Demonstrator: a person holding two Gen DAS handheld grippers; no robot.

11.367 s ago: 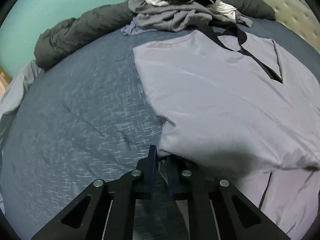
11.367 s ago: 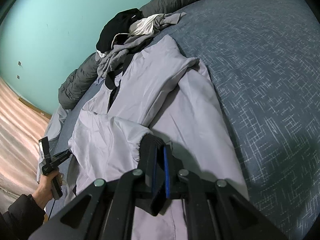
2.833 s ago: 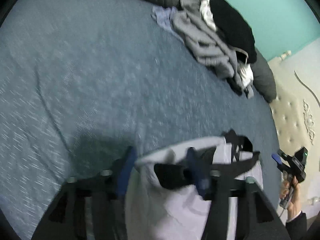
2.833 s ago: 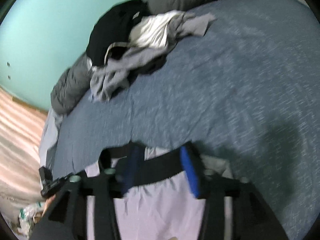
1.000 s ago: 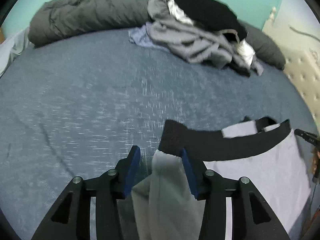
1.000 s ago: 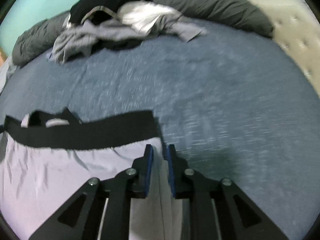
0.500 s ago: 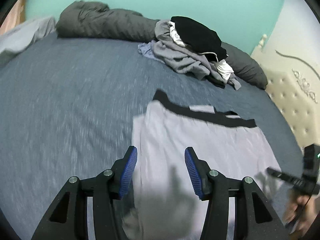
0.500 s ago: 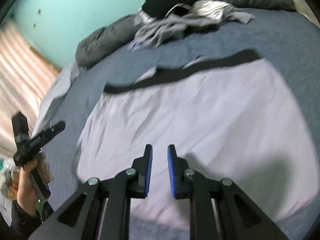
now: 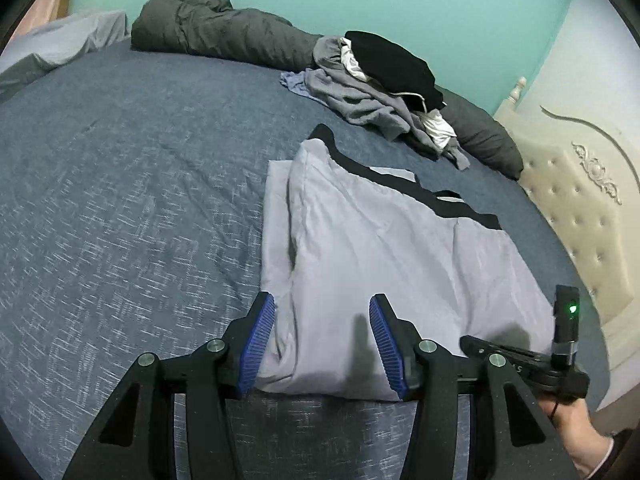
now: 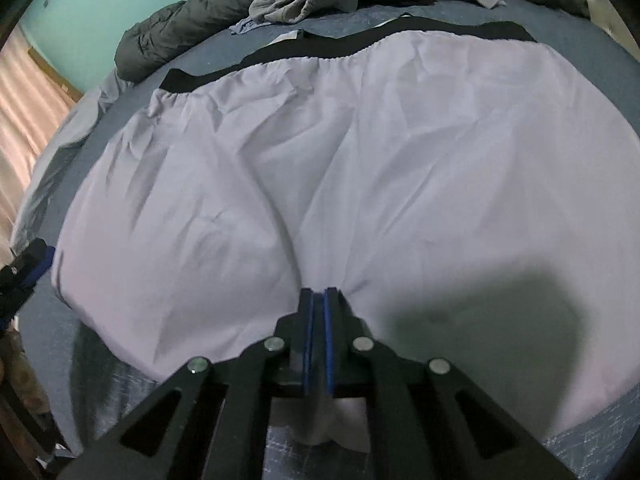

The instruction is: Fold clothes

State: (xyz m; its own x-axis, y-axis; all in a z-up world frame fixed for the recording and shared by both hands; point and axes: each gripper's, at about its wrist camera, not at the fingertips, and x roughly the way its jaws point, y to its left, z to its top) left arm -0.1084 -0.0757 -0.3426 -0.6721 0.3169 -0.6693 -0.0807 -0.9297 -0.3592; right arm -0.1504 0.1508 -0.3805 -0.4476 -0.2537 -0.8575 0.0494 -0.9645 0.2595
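Folded lavender garment (image 9: 384, 256) with a black waistband (image 10: 340, 50) along its far edge, lying flat on the blue-grey bed cover (image 9: 132, 208), right of the bed's centre in the left wrist view. The left gripper (image 9: 322, 340) hangs over the garment's near left corner with its blue-padded jaws parted; cloth lies below the gap, and neither pad presses on it. The right gripper (image 10: 316, 320) has its jaws brought together at the garment's near edge, and a pinch of lavender cloth gathers into creases at the tips and shows between the pads. In the left wrist view the right gripper (image 9: 532, 356) appears at the near right, held by a hand (image 9: 576, 416). A heap of unfolded clothes (image 9: 380, 88) rests at the far side against a rolled dark grey duvet (image 9: 216, 32). A cream tufted headboard (image 9: 576, 208) stands at right.
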